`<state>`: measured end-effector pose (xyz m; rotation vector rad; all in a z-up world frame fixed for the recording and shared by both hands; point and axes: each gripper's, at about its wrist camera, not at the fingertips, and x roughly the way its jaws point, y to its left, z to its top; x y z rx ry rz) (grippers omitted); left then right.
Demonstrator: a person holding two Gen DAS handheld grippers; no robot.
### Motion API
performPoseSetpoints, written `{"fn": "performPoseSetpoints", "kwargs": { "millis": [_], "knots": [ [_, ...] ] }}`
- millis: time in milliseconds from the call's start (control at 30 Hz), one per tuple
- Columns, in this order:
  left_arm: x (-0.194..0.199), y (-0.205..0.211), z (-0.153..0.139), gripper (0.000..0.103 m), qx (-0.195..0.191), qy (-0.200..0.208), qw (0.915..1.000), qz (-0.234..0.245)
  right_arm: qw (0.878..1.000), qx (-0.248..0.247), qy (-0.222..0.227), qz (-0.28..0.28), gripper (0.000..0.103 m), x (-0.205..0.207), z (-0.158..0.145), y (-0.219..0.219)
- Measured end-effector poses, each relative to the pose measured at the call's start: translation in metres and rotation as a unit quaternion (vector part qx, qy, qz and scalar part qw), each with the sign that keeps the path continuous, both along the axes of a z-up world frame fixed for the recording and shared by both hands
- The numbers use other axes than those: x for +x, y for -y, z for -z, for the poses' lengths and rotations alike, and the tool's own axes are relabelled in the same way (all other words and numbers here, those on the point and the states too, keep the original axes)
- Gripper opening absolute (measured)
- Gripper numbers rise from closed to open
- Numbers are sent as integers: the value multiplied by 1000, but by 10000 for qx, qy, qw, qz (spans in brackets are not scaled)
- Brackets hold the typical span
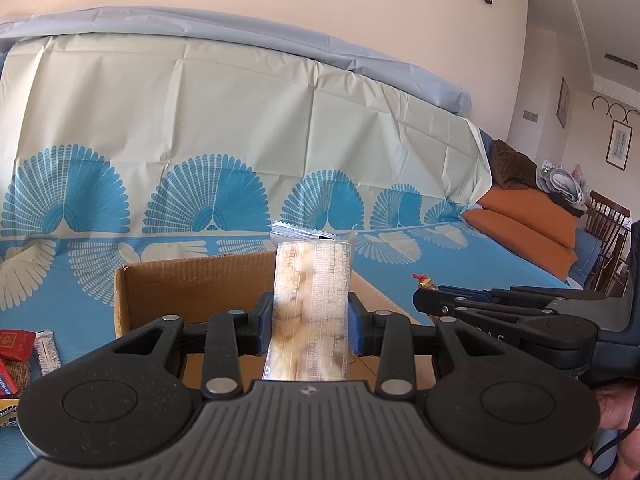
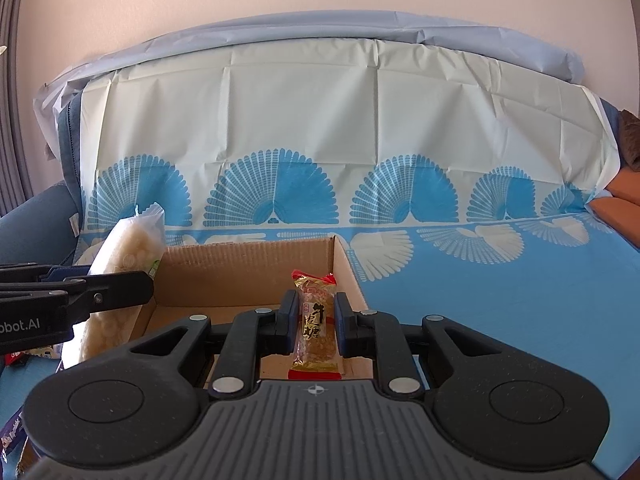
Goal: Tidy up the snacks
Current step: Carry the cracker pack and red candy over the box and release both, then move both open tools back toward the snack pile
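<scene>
we hold a clear rice-cracker pack, long axis pointing away, pinched in our left gripper above the open cardboard box. our right gripper pinches a sesame candy bar upright over the box's bare floor; blue cloth lies open to the right.

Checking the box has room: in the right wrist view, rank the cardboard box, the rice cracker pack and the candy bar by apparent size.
1. cardboard box, widest by far.
2. rice cracker pack in the left gripper.
3. candy bar in the right gripper.
The candy sits nearest the camera, so its true size is smaller still.
</scene>
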<state>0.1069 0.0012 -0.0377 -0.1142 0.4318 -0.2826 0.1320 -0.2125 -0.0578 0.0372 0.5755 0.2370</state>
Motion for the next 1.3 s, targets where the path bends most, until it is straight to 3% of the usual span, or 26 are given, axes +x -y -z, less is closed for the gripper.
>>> {"fn": "performPoseSetpoints", "kwargs": {
  "millis": [700,733,800,867,1300],
  "knots": [
    [0,1,-1,40,-142,-24,9999,50,9999,22,56,-103,20,-3,-2,1],
    [1,0,-1,44,-208,-71,9997,84,9999,56,42,-109,22,-2,-2,1],
    [2,-2,-1,51,-265,-91,9996,66,9999,103,55,-81,44,-2,-4,3],
    [2,-2,-3,53,-270,-61,9996,38,9999,131,76,-28,53,-2,-5,4],
    [-6,-10,-6,53,-189,-24,9997,-122,9999,6,137,-17,55,-5,-4,-2]
  ]
}}
